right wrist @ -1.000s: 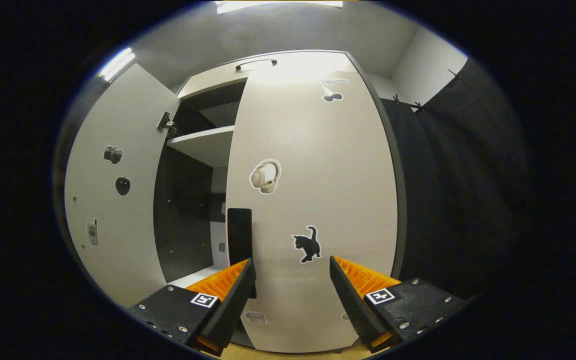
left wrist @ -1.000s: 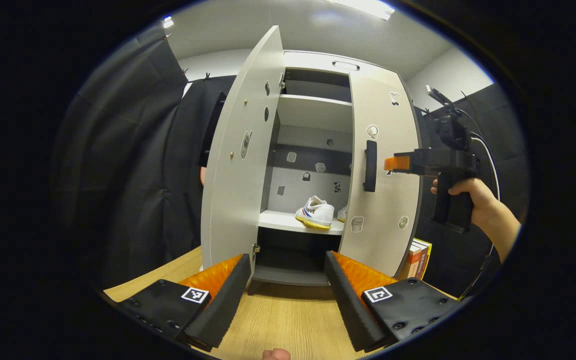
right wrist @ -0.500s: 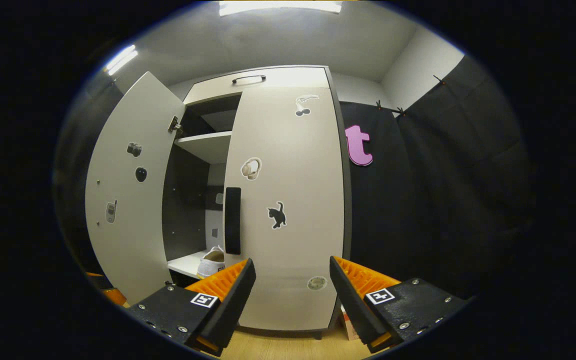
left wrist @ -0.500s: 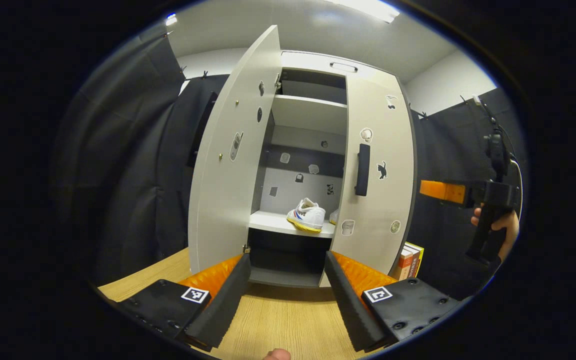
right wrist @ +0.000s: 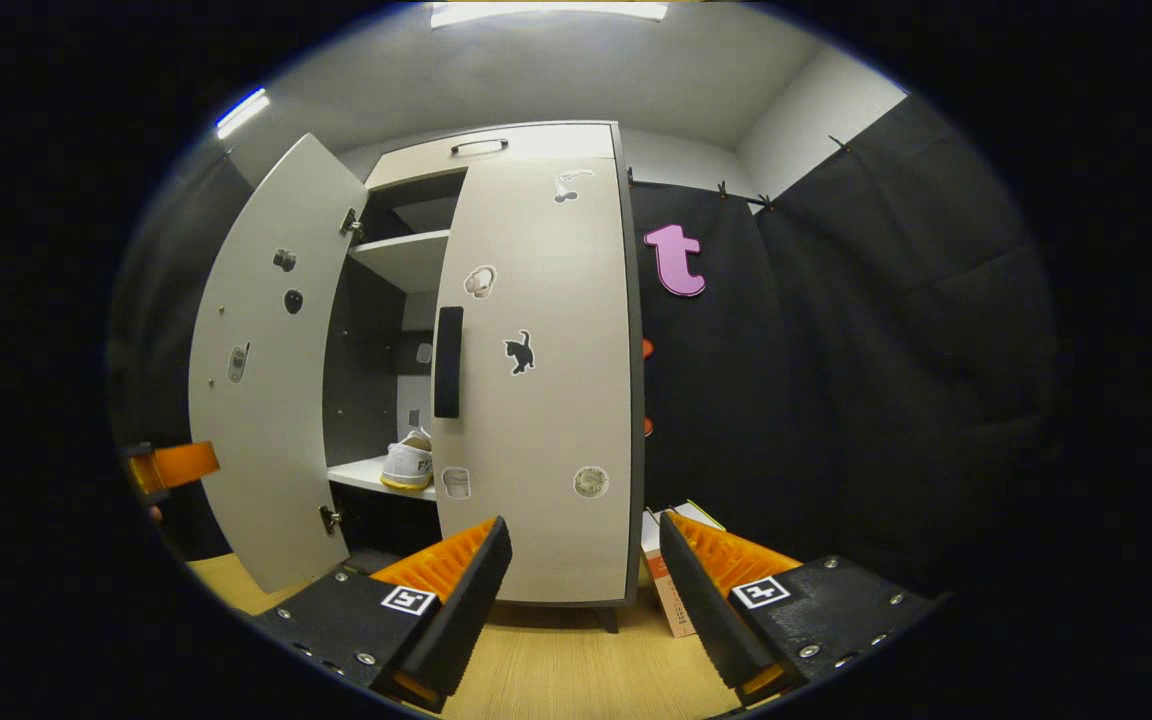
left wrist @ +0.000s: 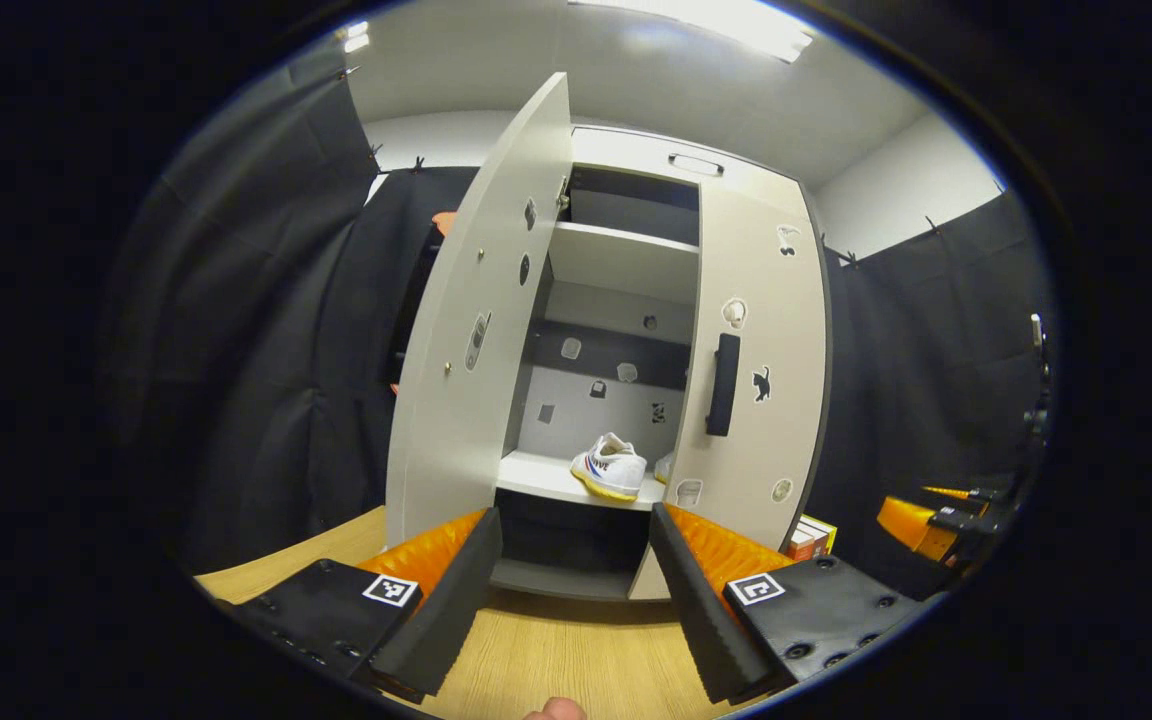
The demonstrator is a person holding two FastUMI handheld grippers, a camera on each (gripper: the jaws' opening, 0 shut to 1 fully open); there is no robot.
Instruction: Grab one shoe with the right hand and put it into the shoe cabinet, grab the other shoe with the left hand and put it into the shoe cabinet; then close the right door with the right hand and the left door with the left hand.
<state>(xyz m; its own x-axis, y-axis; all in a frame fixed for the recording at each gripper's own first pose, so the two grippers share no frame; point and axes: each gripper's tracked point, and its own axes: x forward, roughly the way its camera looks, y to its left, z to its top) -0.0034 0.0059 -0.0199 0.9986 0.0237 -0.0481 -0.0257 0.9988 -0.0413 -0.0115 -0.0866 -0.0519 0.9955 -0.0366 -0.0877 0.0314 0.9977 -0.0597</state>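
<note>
Right door [right wrist: 536, 380] shut, left door [left wrist: 471, 330] ajar; left gripper [left wrist: 571, 585] spread wide, empty; shoe [left wrist: 611, 467] near shelf edge risks being clipped.

black hand-held gripper [left wrist: 576, 590], screws, sq. markers

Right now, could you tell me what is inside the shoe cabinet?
Inside the shoe cabinet, a white shoe sits on the lower shelf. Beside it, a sliver of a second shoe shows; the closed right door covers the rest. The upper shelf looks bare.
</note>
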